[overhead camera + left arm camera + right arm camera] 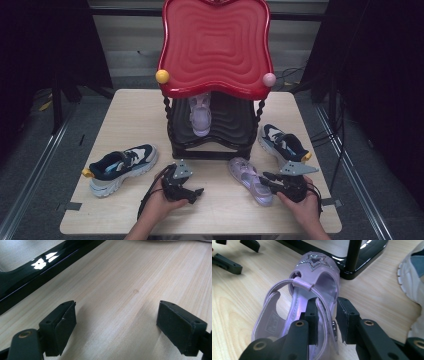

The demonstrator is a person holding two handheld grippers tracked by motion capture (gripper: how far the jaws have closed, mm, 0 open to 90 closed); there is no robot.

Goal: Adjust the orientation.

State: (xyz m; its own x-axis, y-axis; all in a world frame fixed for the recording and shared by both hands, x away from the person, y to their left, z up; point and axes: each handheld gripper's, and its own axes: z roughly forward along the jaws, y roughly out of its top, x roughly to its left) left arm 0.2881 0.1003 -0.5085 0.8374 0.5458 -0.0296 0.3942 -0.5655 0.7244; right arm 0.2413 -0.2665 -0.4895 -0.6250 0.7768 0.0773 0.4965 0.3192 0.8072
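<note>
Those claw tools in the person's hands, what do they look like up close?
Each is a black handheld device. The left claw and the right claw each carry a grey three-cornered plate on top and trail a black cable toward the person. Up close, each ends in two chunky black jaws with flat rectangular pads, small screw holes, and brass-coloured pivot pins. The forearms entering the high view show no sleeves.

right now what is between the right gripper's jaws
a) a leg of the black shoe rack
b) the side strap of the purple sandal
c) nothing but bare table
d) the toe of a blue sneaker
b: in the right gripper view the right gripper has its two black jaws either side of the strap wall of the purple sandal, which lies on the table.
</note>
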